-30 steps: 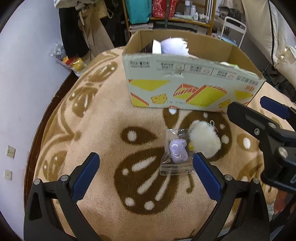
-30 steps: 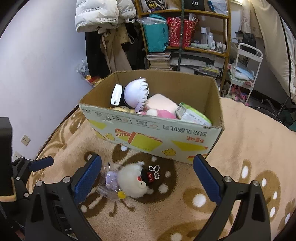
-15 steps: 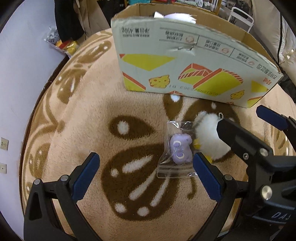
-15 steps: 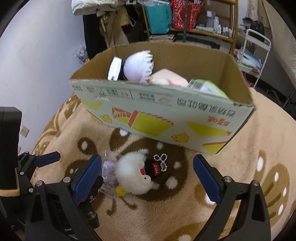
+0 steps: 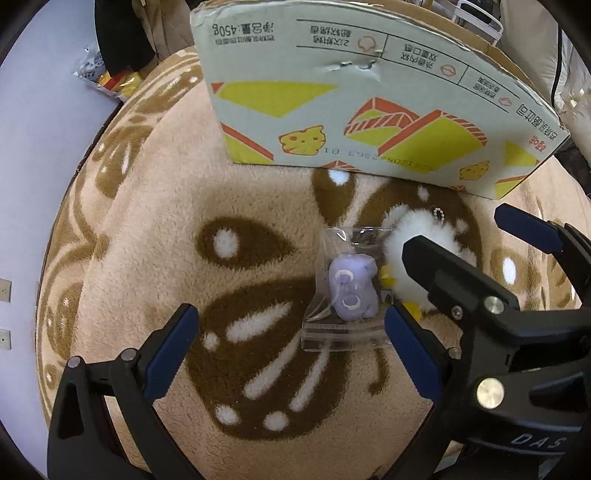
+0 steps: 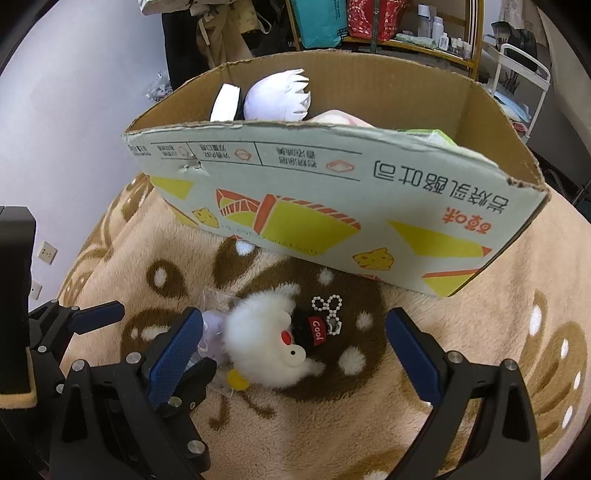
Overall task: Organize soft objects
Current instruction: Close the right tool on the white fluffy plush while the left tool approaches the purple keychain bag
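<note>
A small purple toy in a clear bag [image 5: 352, 291] lies on the beige and brown rug, just left of a white fluffy duck plush [image 6: 269, 343] with a black "Cool" cap and a bead chain. In the left wrist view the duck [image 5: 424, 236] is partly hidden by the right gripper's finger. My left gripper [image 5: 291, 341] is open, low over the rug, with the bag by its right fingertip. My right gripper [image 6: 291, 339] is open and straddles the duck. Behind both stands an open cardboard box [image 6: 332, 192] holding a white-haired plush [image 6: 277, 98] and other soft items.
The rug [image 5: 147, 221] fills the floor in front of the box. A white wall [image 5: 33, 129] runs along the left. Snack bags [image 5: 110, 77] lie by the wall. Shelves [image 6: 388, 26], hanging clothes and a white cart [image 6: 517, 74] stand behind the box.
Both grippers have come down and forward toward the rug. The duck now sits between the right gripper's fingers, and the bagged toy is close to the left gripper's right fingertip. Toys have not moved.
</note>
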### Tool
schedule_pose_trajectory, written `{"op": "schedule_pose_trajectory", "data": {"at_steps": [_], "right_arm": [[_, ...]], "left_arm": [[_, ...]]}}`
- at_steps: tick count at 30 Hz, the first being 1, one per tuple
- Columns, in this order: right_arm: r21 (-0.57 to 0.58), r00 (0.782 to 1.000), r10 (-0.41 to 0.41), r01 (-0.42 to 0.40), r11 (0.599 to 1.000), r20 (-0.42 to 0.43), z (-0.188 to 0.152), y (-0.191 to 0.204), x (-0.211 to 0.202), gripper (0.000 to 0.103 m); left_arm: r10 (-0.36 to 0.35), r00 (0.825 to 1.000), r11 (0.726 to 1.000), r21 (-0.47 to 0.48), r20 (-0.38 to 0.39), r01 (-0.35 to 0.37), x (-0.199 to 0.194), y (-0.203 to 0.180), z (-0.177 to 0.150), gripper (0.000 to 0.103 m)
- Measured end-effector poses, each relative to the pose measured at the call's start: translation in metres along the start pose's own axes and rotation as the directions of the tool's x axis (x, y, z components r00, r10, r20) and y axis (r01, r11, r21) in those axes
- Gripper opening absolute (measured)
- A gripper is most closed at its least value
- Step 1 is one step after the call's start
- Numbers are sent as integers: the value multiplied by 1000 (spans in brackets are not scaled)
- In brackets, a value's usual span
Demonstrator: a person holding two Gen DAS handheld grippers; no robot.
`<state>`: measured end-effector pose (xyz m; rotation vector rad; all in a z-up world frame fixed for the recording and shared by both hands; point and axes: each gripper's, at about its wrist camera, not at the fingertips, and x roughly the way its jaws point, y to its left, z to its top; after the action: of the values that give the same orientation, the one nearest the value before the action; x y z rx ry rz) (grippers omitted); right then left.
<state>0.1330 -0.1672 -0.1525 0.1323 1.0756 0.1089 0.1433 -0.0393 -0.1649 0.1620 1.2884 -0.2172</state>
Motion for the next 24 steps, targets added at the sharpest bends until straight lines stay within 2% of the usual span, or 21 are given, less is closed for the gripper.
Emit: {"op": "schedule_pose_trajectory", "data": {"at_steps": [15,21,23,24], "right_arm": [[9,999,3,-3,1000,-42,-1,-2,9,103],[23,996,23,-21,1000,-80,-2,-4,18,91],[31,994,38,-35,999,-100,-2,-5,22,81],[37,993,46,-42,998,-108,-3,-6,24,80]], "left_arm": [[-2,1000,1000,13,-20,2,12,-7,5,99],[-17,1000,1000,9,-26,17,18,-5,6,99],[-24,999,1000,6,-26,24,20,-4,6,99],[-26,999,1000,3,-26,26,21,-4,6,99]]}}
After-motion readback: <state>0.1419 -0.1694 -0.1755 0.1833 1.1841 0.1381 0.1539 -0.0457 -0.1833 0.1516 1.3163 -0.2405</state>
